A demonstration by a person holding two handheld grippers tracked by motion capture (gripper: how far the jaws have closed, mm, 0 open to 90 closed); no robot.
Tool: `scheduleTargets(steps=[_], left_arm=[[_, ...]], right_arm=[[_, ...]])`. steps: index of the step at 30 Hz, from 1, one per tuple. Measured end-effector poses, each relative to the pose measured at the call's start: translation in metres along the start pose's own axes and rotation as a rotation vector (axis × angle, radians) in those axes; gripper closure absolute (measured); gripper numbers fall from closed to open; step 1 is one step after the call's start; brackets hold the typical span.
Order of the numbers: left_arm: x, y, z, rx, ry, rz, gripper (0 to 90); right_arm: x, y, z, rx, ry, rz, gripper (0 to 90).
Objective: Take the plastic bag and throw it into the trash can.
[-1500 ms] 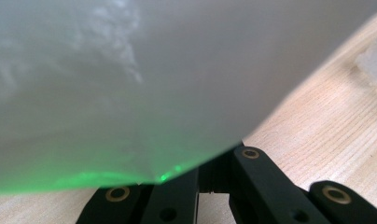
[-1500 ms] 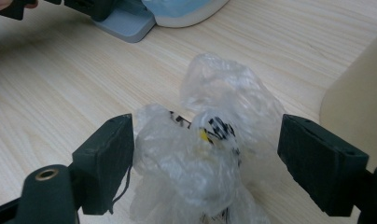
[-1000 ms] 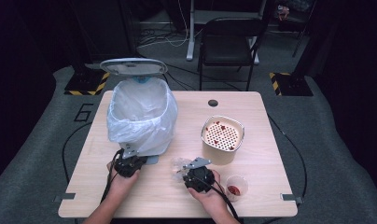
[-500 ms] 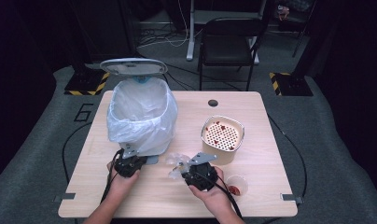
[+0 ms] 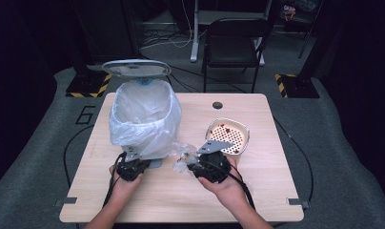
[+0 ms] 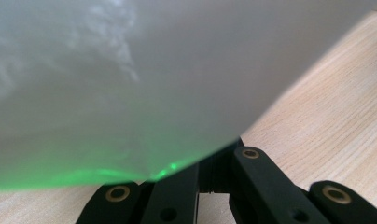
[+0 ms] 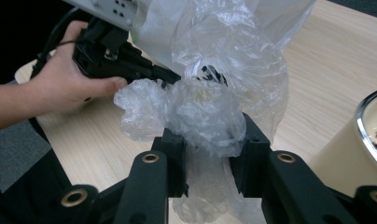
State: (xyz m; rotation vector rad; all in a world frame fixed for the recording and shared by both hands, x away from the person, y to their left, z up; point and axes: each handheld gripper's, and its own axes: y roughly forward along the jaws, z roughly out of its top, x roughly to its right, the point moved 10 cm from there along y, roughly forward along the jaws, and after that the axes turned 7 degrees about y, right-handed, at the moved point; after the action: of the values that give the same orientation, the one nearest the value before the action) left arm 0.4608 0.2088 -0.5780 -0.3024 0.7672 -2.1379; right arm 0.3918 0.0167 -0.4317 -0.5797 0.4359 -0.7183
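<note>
The right claw (image 7: pixel 207 140) grips a crumpled clear plastic bag (image 7: pixel 203 112) between nearly closed jaws, having just tightened; the left claw (image 5: pixel 132 160), closed, pinches the bin liner (image 5: pixel 145 117) just beyond.

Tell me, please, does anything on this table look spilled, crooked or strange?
Nothing looks spilled. One odd thing: a crumpled clear plastic wrap hangs bunched between the right gripper jaws, beside the lined trash bin. The strainer pot stands upright on the table.
</note>
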Motion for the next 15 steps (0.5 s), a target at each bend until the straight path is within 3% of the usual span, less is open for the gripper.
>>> scheduleTargets(steps=[4, 15], left_arm=[[0.0, 0.0, 0.0, -0.004, -0.003, 0.0, 90.0], [0.0, 0.0, 0.0, -0.007, -0.001, 0.002, 90.0]], right_arm=[[0.007, -0.012, 0.017, -0.011, -0.022, 0.002, 69.5], [0.02, -0.028, 0.051, -0.006, -0.021, 0.005, 69.6]])
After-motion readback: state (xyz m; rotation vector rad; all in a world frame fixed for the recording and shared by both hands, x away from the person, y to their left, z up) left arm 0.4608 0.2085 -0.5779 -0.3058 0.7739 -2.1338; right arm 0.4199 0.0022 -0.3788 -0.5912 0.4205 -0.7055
